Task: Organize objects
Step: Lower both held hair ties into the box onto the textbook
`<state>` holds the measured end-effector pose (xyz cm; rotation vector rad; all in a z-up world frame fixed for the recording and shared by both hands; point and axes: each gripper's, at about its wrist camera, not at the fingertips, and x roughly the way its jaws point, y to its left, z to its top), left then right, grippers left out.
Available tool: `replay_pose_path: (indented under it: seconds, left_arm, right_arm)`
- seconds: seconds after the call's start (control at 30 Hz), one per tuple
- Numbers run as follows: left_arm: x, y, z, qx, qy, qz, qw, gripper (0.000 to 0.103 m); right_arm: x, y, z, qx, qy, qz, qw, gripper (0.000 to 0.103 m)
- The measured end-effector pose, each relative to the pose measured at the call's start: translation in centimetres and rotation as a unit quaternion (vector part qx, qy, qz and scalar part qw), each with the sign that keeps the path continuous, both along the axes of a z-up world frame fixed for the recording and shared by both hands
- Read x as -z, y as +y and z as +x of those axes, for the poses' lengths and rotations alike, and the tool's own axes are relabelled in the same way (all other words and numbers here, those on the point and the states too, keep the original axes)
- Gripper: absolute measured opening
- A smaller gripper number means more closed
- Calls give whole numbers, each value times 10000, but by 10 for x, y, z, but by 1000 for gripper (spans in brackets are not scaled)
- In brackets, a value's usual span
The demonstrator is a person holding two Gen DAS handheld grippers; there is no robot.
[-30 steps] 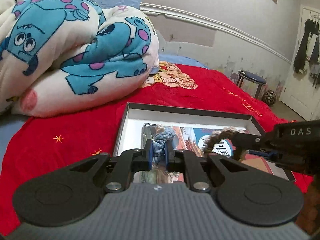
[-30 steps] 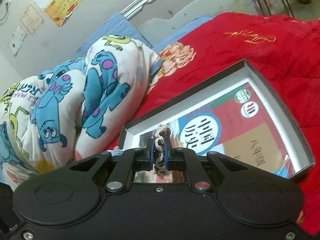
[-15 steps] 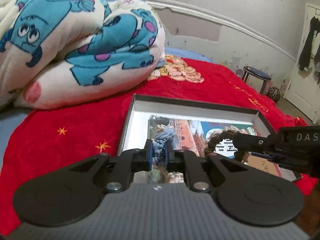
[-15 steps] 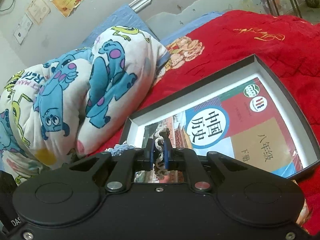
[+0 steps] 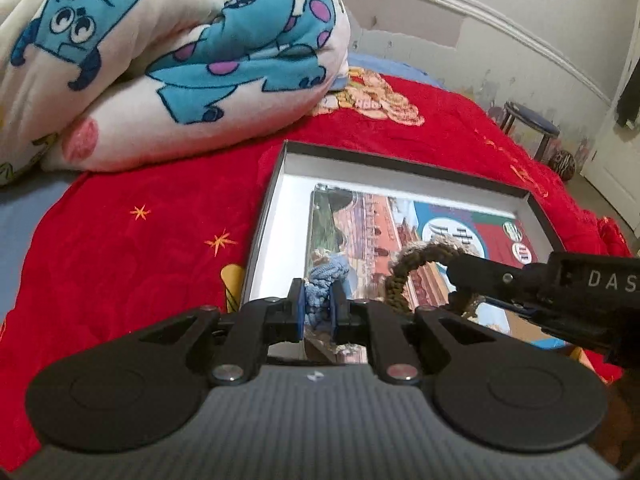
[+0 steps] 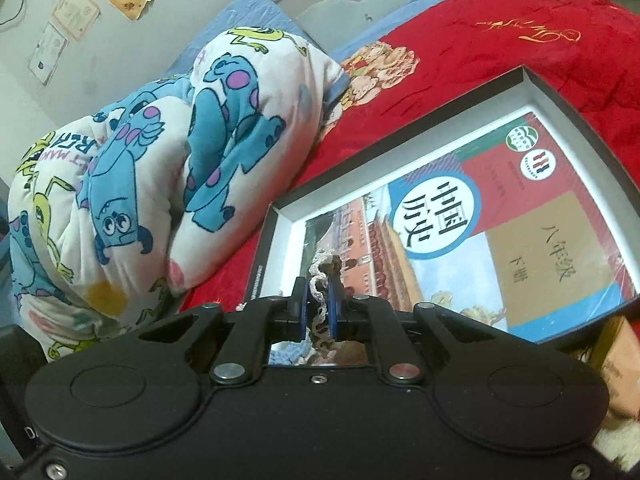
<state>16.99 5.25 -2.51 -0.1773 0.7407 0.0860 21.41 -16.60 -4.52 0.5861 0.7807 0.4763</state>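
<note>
The blue knitted piece (image 5: pixel 324 280) sits pinched between the pads of the left claw (image 5: pixel 318 306), held above the near left corner of the open box (image 5: pixel 400 162) that lies on the bed's red cover (image 5: pixel 152 240). Beside it the right claw (image 6: pixel 318 308) is clamped tight on a brown and cream knitted loop (image 5: pixel 416 266), which arches up over the book (image 6: pixel 500 232) lying flat in the box.

Over the last second neither grip has altered; both claws stay closed on their pieces. What has changed is the aim: the left claw has tipped further down, so the box now fills more of its view and the folded cartoon quilt (image 5: pixel 168 52) by the far left edge of the bed has slid upward. The right claw has barely shifted.

To my eye that means both knitted pieces are lined up over the box and ready to be lowered in on top of the book, though nothing has been let go yet.
</note>
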Motion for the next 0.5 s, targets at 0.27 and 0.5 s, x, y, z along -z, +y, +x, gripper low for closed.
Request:
replay_pose_path:
  seconds: [0.27,0.5]
  left_arm:
    - [4,-3,0,-20,21,85,10000,16]
    - [8,-2,-2,-106,63,237,9996,17]
  right_arm:
    - [-3,6,-15,105,-31,-220,9997,10]
    - [-2,3,-14,109,-6,-181,9998,10]
